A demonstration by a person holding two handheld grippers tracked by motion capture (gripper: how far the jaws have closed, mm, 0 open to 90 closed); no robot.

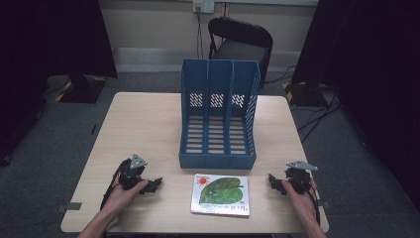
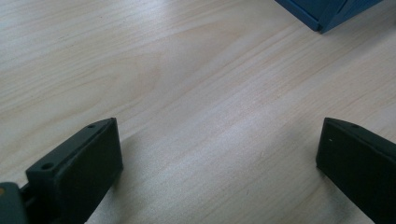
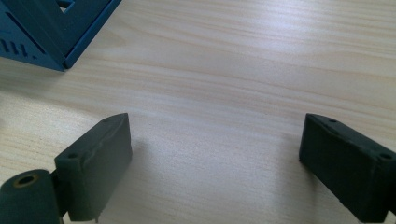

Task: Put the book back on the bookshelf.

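A wooden table (image 1: 148,129) carries a blue file rack (image 1: 219,114) with three bare slots, standing upright at the middle. Just in front of it a book (image 1: 221,195) with a green leaf cover lies flat, apart from the rack. Nothing looks started; if the book belongs in a slot, lifting and filing it are all left. The left gripper (image 1: 154,184) and right gripper (image 1: 274,181) rest either side of the book, jaws wide apart, holding nothing.
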